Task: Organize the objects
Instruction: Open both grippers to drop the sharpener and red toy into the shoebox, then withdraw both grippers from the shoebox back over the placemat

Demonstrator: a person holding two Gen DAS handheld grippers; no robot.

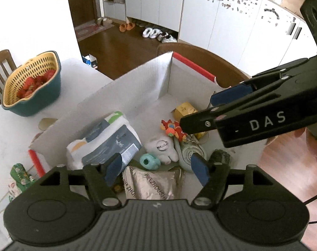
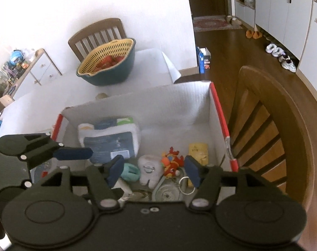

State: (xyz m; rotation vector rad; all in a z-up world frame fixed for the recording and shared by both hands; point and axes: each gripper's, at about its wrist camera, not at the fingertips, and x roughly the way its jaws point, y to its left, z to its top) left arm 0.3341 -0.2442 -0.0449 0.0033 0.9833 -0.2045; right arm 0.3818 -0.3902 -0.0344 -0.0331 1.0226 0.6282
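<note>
A white cardboard box (image 1: pixel 137 83) (image 2: pixel 158 104) with red edges stands on the table. Inside lie white and dark blue packs (image 1: pixel 108 142) (image 2: pixel 108 140), a white tooth plush (image 1: pixel 161 147) (image 2: pixel 149 170), a teal ring toy (image 1: pixel 149 162) (image 2: pixel 130 172), a red-orange toy (image 1: pixel 173 129) (image 2: pixel 171 163), a yellow packet (image 1: pixel 184 109) (image 2: pixel 198 151), a silver foil pouch (image 1: pixel 154 185) and a geared round device (image 1: pixel 191 152) (image 2: pixel 168 194). My left gripper (image 1: pixel 156 167) hangs open above the box's near side, nothing between its blue pads. My right gripper (image 2: pixel 154 170) (image 1: pixel 197 110) is open above the toys, holding nothing.
A teal basin with a yellow colander of red fruit (image 1: pixel 32 83) (image 2: pixel 108 62) sits on the white table behind the box. A green patterned item (image 1: pixel 20 173) lies outside the box's left wall. A wooden chair (image 2: pixel 284 125) stands right of the box, another (image 2: pixel 99 35) behind the basin.
</note>
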